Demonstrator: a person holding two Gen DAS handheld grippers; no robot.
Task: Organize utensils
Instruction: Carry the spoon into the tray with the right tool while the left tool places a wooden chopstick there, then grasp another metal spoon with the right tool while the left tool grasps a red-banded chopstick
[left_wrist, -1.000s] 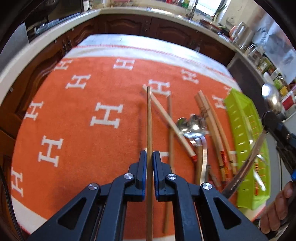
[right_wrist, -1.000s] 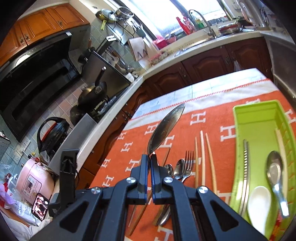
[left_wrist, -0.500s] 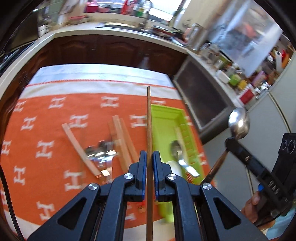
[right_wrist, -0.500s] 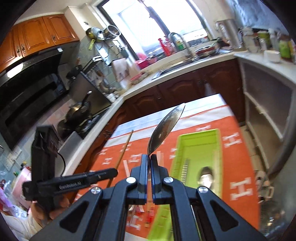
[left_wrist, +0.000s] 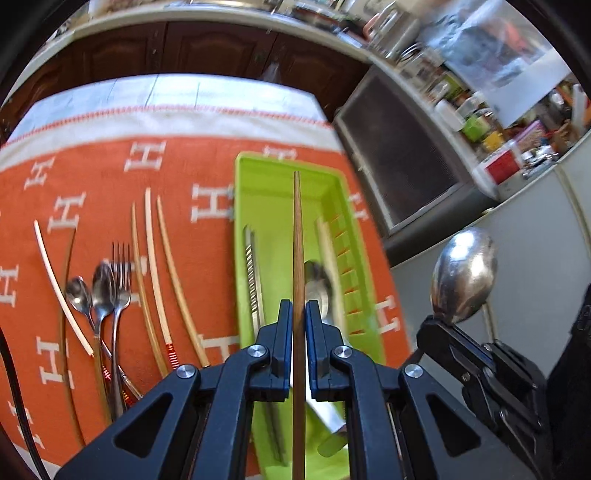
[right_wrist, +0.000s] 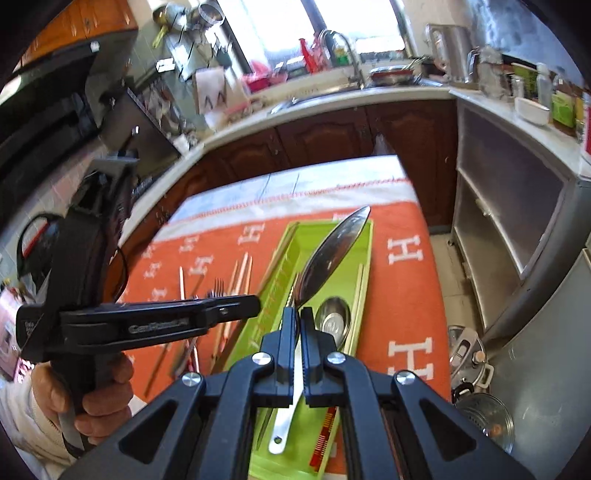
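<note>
Biggest thing in view is the counter (left_wrist: 236, 99) under the orange cloth with white H letters (left_wrist: 110, 177), and sitting on the right side of it is the long lime-green plastic utensil tray (left_wrist: 255, 177). That's my target for both loads.

My left hand-held gripper (left_wrist: 298, 314) is clamped on a thin brown wooden chopstick (left_wrist: 296, 229), which points forward right over the tray, roughly in line with its length. My right hand-held gripper (right_wrist: 298, 325) is pinched onto the handle of a large shiny steel spoon (right_wrist: 332, 254), bowl tilted up and hanging above the same tray.

The tray already holds a serrated steel knife (left_wrist: 253, 269), a steel spoon (left_wrist: 316, 288) and a pale chopstick (left_wrist: 327, 243) along the right wall, so I'd say space is the thing to watch. My plan: keep the brown chopstick parallel to the walls, drop low before letting go so it doesn't bounce out, and aim it next to the pale one. Spoon goes second, laid beside the other spoon, bowl the same way.

Loose on the cloth to the left: three light chopsticks (left_wrist: 149, 258), a steel fork (left_wrist: 121, 280) and two small steel spoons (left_wrist: 90, 295). Those come later.
</note>
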